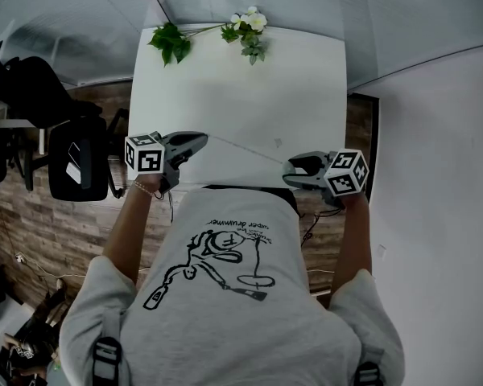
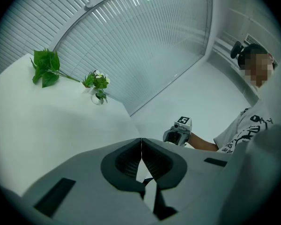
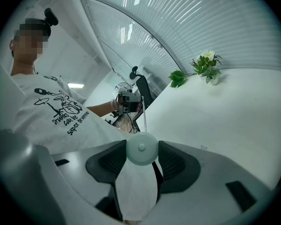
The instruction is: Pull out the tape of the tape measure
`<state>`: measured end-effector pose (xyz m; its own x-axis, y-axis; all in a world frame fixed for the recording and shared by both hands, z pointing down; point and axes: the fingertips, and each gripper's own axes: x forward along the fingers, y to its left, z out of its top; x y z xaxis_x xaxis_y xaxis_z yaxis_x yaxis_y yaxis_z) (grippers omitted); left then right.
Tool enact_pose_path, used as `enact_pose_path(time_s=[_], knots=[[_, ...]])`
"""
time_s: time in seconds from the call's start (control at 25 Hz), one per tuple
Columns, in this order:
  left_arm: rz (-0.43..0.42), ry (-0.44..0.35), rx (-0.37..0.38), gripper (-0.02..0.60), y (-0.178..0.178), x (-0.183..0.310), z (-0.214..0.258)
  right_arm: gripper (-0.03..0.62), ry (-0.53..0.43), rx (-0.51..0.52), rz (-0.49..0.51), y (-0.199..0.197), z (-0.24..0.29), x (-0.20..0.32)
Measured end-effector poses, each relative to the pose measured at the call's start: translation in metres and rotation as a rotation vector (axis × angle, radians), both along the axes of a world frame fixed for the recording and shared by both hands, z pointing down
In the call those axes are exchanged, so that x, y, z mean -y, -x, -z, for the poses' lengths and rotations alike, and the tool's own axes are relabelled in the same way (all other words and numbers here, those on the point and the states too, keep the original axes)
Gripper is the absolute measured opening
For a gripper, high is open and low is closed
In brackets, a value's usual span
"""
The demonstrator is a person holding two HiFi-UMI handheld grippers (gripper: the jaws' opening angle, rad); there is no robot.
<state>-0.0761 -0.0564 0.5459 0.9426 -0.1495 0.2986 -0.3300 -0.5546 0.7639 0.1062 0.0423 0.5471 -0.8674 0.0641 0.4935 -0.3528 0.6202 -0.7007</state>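
Status: the pull looks mostly done. The right gripper [image 1: 296,167] is clamped on the round pale tape measure [image 3: 141,148], one jaw on each side of the body, spread wide to fit it. The left gripper [image 1: 195,141] has its pads pressed together, and from the head view I read that as a pinch on the free end of the tape [image 1: 245,150]. The end itself is too thin to confirm in the left gripper view. The tape runs as a thin, nearly straight line between the two grippers, which are well apart and held in the air over the near edge of the white table [image 1: 225,79]. The right gripper view also shows the tape leaving the top of the case towards the other gripper. So a good length is already out and looks taut, with no sag visible. What's left, as I judge it, is more spread only if a longer length is wanted, otherwise hold or let it retract. I can't tell how much tape remains in the case.
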Motion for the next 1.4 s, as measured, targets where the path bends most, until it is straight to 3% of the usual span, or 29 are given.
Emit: enact_pose_path(time_s=[1.4], knots=[[0.062,-0.004,0.044,0.021,0.024,0.017,-0.014,0.222,0.021,-0.016,-0.002,-0.008,-0.006,0.000]])
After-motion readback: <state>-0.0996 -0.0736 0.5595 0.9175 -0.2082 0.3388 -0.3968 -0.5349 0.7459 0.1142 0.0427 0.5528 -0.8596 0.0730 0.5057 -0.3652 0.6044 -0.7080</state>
